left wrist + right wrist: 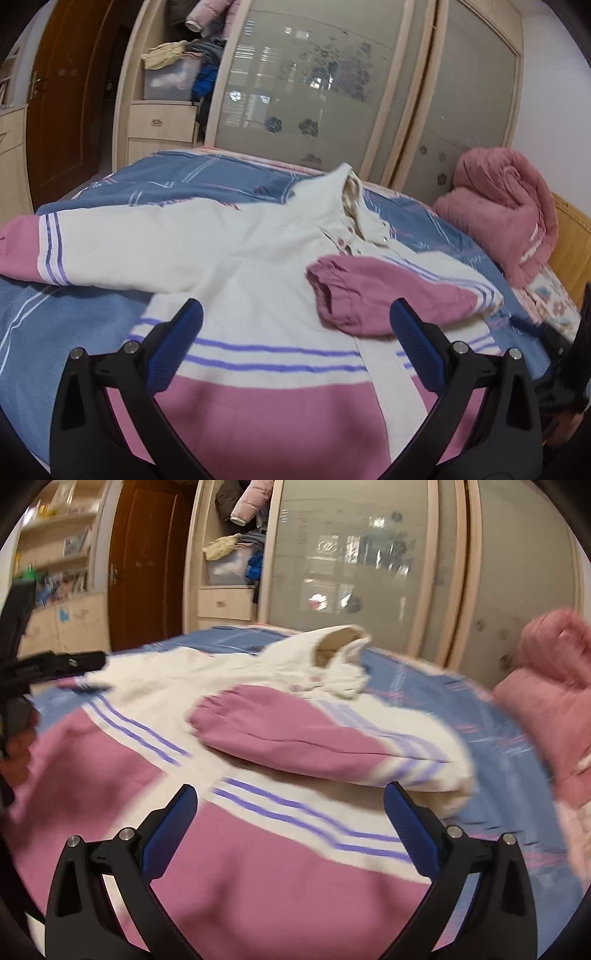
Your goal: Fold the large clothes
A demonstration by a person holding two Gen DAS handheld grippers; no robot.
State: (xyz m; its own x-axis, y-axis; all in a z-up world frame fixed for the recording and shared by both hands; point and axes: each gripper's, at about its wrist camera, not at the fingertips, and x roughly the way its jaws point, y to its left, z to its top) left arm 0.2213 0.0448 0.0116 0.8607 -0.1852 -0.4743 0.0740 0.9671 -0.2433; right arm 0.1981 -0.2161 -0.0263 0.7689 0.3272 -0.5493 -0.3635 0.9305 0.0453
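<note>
A white and pink jacket (236, 266) with purple stripes lies face up on the bed, collar away from me. Its right sleeve (373, 291) is folded across the chest, pink cuff toward the middle. Its left sleeve (55, 247) lies stretched out to the left. My left gripper (295, 325) is open and empty above the jacket's lower front. My right gripper (290, 805) is open and empty above the jacket (258, 867), near the folded sleeve (295, 738). The left gripper's body (44, 664) shows at the left edge of the right wrist view.
The bed has a blue patterned cover (207, 181). A rolled pink quilt (506, 206) lies at the right, by a wooden headboard (576, 229). A wardrobe with frosted sliding doors (314, 85) and open shelves of clothes (177, 70) stands behind the bed. A brown door (70, 96) is at the left.
</note>
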